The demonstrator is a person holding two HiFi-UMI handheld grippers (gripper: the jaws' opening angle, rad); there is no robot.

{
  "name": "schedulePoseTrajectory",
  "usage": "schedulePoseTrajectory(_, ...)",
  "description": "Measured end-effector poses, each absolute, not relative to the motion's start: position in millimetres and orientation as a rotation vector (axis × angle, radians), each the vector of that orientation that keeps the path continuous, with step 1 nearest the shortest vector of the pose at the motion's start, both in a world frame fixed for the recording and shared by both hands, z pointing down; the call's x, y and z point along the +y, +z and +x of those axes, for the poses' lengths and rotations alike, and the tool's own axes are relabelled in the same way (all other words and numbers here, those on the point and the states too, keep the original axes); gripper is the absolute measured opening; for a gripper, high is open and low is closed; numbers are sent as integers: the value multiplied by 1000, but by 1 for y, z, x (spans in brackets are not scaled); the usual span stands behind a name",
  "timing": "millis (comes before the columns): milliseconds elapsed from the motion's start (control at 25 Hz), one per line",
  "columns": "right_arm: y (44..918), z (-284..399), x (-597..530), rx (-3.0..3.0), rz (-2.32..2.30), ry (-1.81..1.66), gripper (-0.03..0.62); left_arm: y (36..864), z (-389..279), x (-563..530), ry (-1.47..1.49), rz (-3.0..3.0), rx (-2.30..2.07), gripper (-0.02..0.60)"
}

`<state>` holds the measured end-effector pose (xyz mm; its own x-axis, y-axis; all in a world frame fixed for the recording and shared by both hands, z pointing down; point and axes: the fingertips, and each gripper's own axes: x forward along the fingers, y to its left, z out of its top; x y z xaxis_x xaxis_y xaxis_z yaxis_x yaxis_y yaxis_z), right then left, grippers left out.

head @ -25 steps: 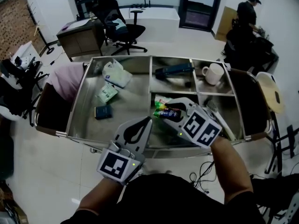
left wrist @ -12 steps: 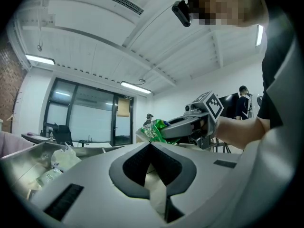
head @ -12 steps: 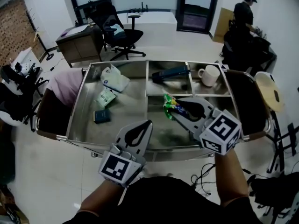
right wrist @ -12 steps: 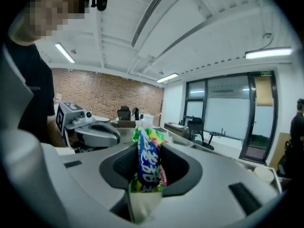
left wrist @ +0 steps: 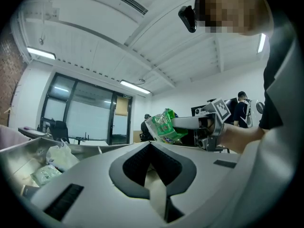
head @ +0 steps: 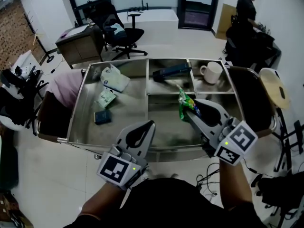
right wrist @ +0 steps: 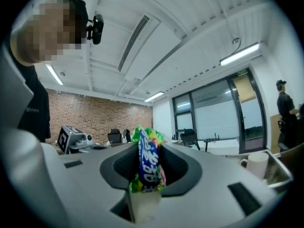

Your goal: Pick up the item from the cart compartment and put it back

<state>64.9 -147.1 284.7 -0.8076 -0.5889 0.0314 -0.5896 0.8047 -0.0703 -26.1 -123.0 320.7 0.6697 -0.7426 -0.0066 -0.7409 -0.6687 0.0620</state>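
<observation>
The green snack packet [head: 185,103] is now in the air, above the front middle compartment [head: 164,129] of the steel cart [head: 76,122], and it stands nearly upright. One second ago it was lying low inside this compartment. The right gripper [head: 191,114] has lifted it out and has also rolled, so the packet turned from flat to standing. Its jaws have just been closing, and the right gripper view shows them pressed on the lower part of the packet, with the top of it sticking out above them.

The left gripper [head: 145,127] waits at the near edge of the cart as before, with its jaws together and nothing between them.

Farther away, the mug [head: 211,72], the dark blue object [head: 168,71] and the white bag [head: 114,77] lie as they did.

I judge that the picking-up half of the task is done. What remains is to lower the packet into the compartment again and let it go.
</observation>
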Motion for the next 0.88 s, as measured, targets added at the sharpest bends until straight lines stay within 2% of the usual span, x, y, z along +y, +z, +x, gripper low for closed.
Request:
schedulePoseTrajectory(400,276,101,-121,-3063,1199,188,126,314,-20,-113,-88,2855,-1219,0)
schedulePoseTrajectory(880,315,129,-103,-2976,1348,263,124,318,-16,-111,-68,2854,-1226,0)
